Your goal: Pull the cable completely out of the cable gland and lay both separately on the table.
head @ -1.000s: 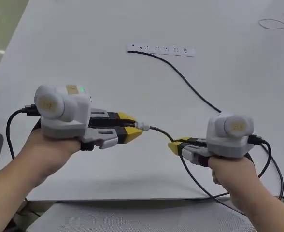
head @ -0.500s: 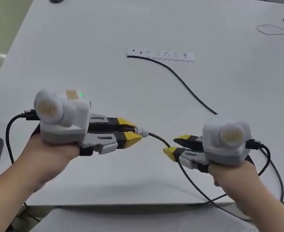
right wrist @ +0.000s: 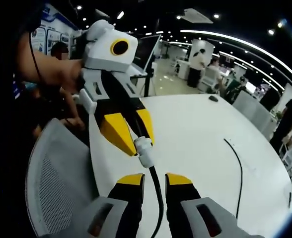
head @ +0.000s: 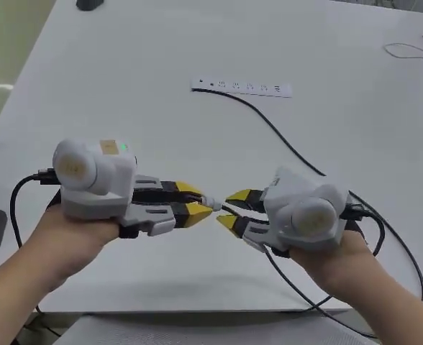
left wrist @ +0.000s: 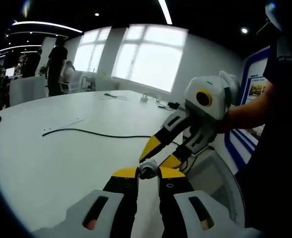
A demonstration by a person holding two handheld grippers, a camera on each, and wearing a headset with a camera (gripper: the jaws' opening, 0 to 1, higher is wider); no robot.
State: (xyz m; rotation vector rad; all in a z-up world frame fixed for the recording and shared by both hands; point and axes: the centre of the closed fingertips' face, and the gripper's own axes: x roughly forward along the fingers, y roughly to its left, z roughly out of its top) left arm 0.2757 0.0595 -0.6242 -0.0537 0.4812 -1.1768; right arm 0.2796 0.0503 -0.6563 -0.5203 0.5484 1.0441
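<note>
As the two grippers meet tip to tip above the near edge of the table (head: 125,86), the left gripper (head: 201,203) has its jaws closed on the white cable gland (head: 213,204), which sticks out a little past the yellow tips. Just beside it, the right gripper (head: 229,208) has its jaws parted, one on each side of the black cable (right wrist: 156,191). In the right gripper view a small gap shows between the cable and each tip, so I judge that it grips nothing.

The cable leaves the gland directly toward the right gripper, runs between its jaws, and hangs down below the right hand (head: 334,259) past the table edge. So the long axis of gland and cable lies on the line joining the two grippers, and the right one is nearer to the cable. The coming move, as I judge it, is to close the right jaws on the cable close to the gland and pull along this line, away from the left gripper.

Farther on the table lies a white power strip (head: 244,87) with a black cord; whether this cord is the same cable I cannot tell.
</note>
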